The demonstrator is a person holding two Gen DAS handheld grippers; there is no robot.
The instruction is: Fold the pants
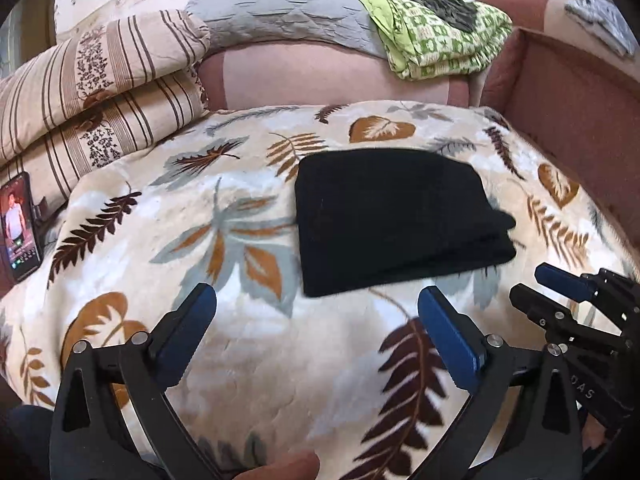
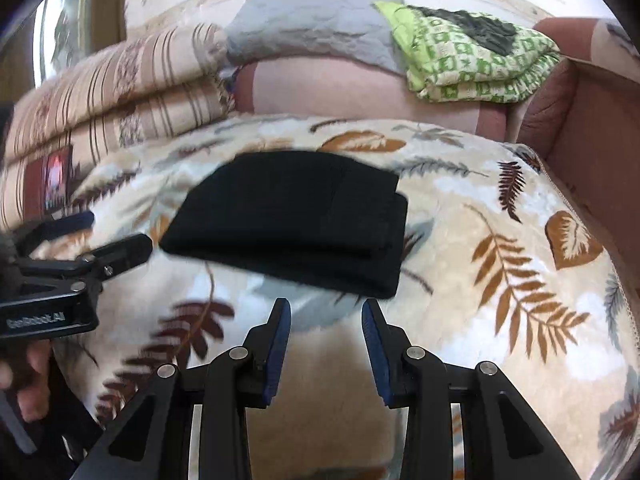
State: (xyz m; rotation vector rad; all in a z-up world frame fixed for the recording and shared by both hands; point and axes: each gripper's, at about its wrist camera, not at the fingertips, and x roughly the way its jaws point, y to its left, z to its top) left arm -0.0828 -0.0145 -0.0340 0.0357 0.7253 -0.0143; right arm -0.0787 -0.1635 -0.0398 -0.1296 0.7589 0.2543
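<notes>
At the far left edge of the leaf-print blanket (image 1: pixel 256 360), a phone (image 1: pixel 20 226) leans with its screen lit against a stack of striped bedding (image 1: pixel 96 92); in the right wrist view the phone is only a blurred patch. Behind the bedding, along the back of the pink sofa (image 1: pixel 304 72), a grey quilted cover (image 1: pixel 280 12) lies over the backrest. To its right a folded green-patterned cloth (image 1: pixel 440 40) rests on top of the backrest, with a dark crinkled piece (image 1: pixel 436 2) lying on it. The sofa's reddish armrest (image 1: pixel 580 100) closes off the right side.

Nothing lies on the blanket between the two grippers and the pants.

The left gripper (image 1: pixel 316 320) hangs over the near edge of the blanket with its blue-padded fingers (image 1: pixel 448 332) spread wide and holding nothing. The right gripper (image 2: pixel 326 320) sits just beside it, to its right, also near the front edge, with its fingers apart in a narrower gap and empty. Each gripper shows in the other's view, clear of the pants.

The black pants (image 1: pixel 396 220) lie on the blanket right of centre, toward its back half, beyond both grippers and apart from them. They are folded into a compact, roughly rectangular bundle of stacked layers. The layered fold edges show along the right end (image 2: pixel 384 240), where the upper layer sits slightly short of the lower one. The top surface is flat and smooth, and one corner at the right end sticks out a little.
</notes>
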